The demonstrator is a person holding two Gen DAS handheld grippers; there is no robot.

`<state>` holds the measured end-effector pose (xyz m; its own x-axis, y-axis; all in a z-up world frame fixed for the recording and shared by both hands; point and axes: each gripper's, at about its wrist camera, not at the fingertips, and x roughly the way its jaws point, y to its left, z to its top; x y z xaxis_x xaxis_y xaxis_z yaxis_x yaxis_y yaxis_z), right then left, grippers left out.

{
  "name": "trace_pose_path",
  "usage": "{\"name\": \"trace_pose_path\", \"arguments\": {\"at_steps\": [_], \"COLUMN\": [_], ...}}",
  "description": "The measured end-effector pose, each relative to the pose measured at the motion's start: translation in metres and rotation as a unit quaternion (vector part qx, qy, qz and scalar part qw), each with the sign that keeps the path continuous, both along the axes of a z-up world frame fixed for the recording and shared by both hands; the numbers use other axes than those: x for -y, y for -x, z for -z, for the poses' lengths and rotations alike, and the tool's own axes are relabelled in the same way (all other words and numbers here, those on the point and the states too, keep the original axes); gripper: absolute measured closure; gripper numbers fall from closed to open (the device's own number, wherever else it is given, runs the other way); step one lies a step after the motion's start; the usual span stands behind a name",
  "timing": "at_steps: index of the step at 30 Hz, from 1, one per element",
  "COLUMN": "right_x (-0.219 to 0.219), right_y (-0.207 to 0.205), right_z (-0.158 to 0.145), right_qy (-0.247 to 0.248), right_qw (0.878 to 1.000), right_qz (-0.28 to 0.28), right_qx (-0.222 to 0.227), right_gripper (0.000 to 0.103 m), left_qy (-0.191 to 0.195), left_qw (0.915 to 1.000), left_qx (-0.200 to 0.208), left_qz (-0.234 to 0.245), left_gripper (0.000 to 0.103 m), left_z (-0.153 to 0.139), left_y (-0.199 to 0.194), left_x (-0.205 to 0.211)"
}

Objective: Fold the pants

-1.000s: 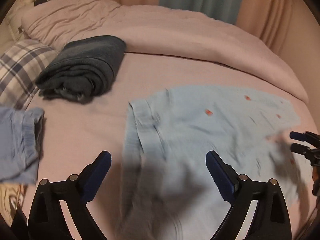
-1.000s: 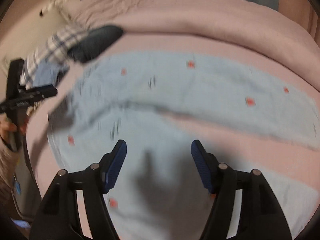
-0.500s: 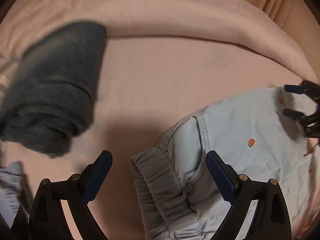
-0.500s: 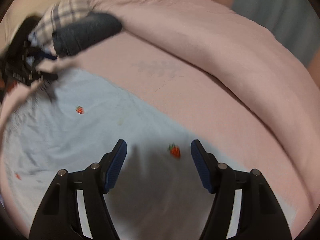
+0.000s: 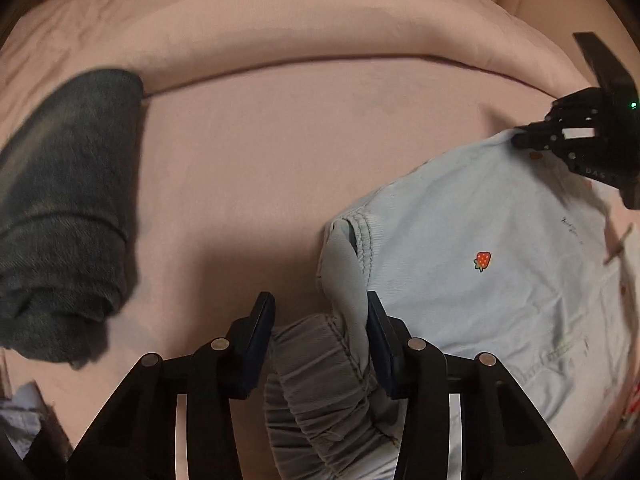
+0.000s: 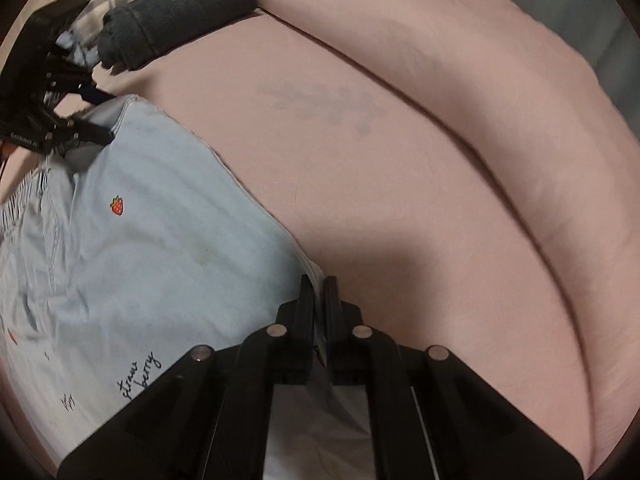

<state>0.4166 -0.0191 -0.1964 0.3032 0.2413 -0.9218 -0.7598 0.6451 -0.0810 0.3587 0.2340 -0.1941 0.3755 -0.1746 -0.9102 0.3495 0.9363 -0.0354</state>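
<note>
Pants (image 5: pixel 480 240) spread on pink bed (image 5: pixel 300 140), 3 o'clock. Left gripper (image 5: pixel 320 340) jaws just closed around bunched waistband; right gripper (image 6: pixel 318 300) pinched shut on far edge. Lifting for fold judged ready.

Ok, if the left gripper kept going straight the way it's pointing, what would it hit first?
Likely the light blue pants: the left gripper has just been closing around their gathered waistband, already between its jaws, with the pink bedsheet beneath.

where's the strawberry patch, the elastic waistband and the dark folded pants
strawberry patch (image 5: pixel 483 261): left wrist view, centre of the red berry.
elastic waistband (image 5: pixel 320 364): left wrist view, gathered ruching between the fingers.
dark folded pants (image 5: pixel 64 208): left wrist view, top face of the folded stack.
</note>
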Motion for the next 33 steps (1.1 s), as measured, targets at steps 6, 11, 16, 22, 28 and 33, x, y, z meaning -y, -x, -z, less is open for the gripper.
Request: {"name": "trace_pose_path", "arguments": {"at_steps": [6, 11, 16, 22, 28, 33], "right_x": [0.002, 0.022, 0.083, 0.138, 0.123, 0.123], "right_y": [-0.022, -0.022, -0.025, -0.040, -0.039, -0.054], "right_z": [0.022, -0.002, -0.029, -0.003, 0.006, 0.016], "right_qy": [0.017, -0.017, -0.034, 0.022, 0.071, 0.097], "right_qw": [0.997, 0.997, 0.993, 0.990, 0.988, 0.983], "right_qz": [0.068, 0.077, 0.103, 0.140, 0.132, 0.154], "right_qx": [0.010, 0.023, 0.039, -0.013, 0.043, 0.016], "right_gripper": [0.096, 0.055, 0.056, 0.064, 0.098, 0.092], "left_qy": [0.005, 0.020, 0.076, 0.030, 0.006, -0.013], "left_qw": [0.9975, 0.9972, 0.9909, 0.9940, 0.9953, 0.9963], "left_qx": [-0.020, -0.003, -0.021, -0.012, -0.006, -0.004], "left_qz": [-0.067, -0.072, -0.109, -0.105, -0.097, -0.085], "left_gripper": [0.014, 0.014, 0.014, 0.015, 0.016, 0.016], "left_z": [0.019, 0.008, 0.023, 0.033, 0.028, 0.029], "left_y": [-0.009, 0.005, 0.012, 0.008, 0.004, -0.013], "left_x": [-0.017, -0.039, -0.061, -0.043, -0.029, -0.008]}}
